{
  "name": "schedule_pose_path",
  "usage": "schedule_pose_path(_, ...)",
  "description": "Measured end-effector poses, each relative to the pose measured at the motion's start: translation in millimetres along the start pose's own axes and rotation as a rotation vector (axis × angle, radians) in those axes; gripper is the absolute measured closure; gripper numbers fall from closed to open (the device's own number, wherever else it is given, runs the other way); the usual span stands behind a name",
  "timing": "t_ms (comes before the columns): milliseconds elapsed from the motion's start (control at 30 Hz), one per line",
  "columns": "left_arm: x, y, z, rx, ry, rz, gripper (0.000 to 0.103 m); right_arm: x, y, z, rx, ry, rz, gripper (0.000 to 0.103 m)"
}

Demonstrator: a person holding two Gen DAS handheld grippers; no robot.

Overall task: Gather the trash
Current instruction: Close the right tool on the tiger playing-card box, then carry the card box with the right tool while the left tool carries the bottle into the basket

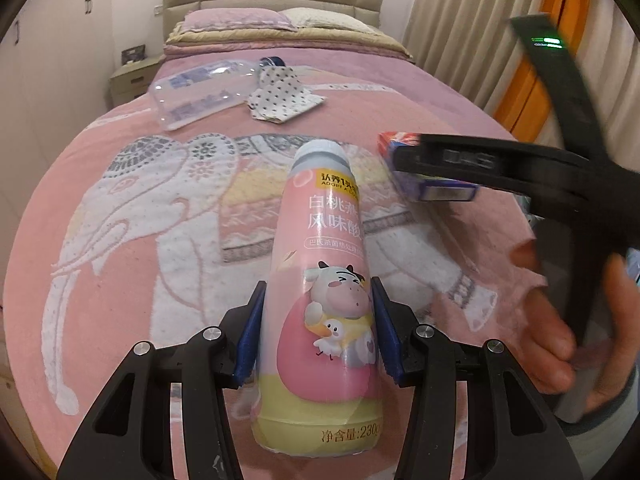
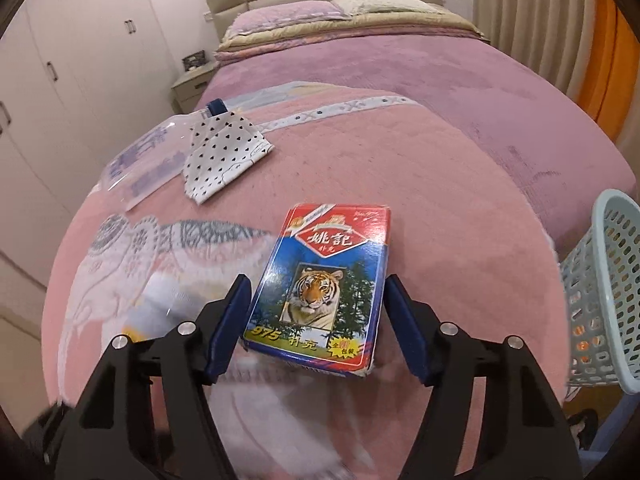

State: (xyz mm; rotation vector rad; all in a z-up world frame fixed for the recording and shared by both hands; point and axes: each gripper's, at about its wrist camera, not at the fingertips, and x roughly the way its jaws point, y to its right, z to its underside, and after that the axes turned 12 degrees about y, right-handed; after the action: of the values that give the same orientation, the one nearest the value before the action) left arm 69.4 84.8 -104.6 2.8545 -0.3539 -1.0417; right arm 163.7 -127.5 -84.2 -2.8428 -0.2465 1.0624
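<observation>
**Jaws on two pieces of trash, basket off to the right**

Jaws of the left gripper are pinched on a pink yogurt bottle. The bottle is held low on its body, and its long side points away from the jaws, with the grey cap at the far end. It is lifted a little over the bed.

Jaws of the right gripper are set on both sides of a card box with a tiger on it. A thin gap seems to be seen at the right pad, so it cannot be told if the box is squeezed yet. The long side of the box points away from the jaws too. In the left view the box is seen up off the blanket in the right gripper, which is held by a hand.

A blue basket is seen at the right edge of the bed, closest to the right gripper. It is guessed that the trash is meant to go there.

Farther back, a clear plastic bottle and a dotted cloth are left lying on the pink elephant blanket. White closets, a small nightstand and curtains are seen around the bed.
</observation>
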Motion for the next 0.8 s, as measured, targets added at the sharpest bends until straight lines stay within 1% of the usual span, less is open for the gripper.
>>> schedule_pose_path(67,2.4,5.3,1.3,0.007,-0.007,-0.009,0.055,-10.1,7.9,3.1,-0.002,0.011,-0.005,0.04)
schedule_pose_path(100,2.6,7.8,1.6,0.016,-0.005,-0.017,0.055,-17.8,18.8,6.4,0.002,0.014,-0.008,0.04)
schedule_pose_path(333,12.0,21.8,-4.3,0.05,-0.027,-0.052,0.055,-40.5,50.6,15.1,0.038,0.014,-0.015,0.04)
schedule_pose_path(433,21.7,25.6,-6.8,0.072,-0.057,-0.081,0.055,-43.1,58.2,20.4,0.042,0.012,-0.015,0.04)
schedule_pose_path(533,24.4,31.9,-6.9,0.107,-0.066,-0.107,0.052,-44.4,61.5,25.3,0.039,0.001,-0.014,0.04)
schedule_pose_path(600,25.3,36.0,-7.5,0.128,-0.07,-0.122,0.053,-44.5,61.7,25.5,0.03,-0.003,-0.012,0.04)
schedule_pose_path(667,25.4,39.0,-8.6,0.141,-0.067,-0.125,0.056,-48.6,62.4,24.1,0.031,0.007,-0.021,0.04)
schedule_pose_path(800,23.1,43.7,-9.8,0.152,-0.046,-0.136,0.056,-59.4,66.6,24.7,0.034,0.033,-0.035,0.04)
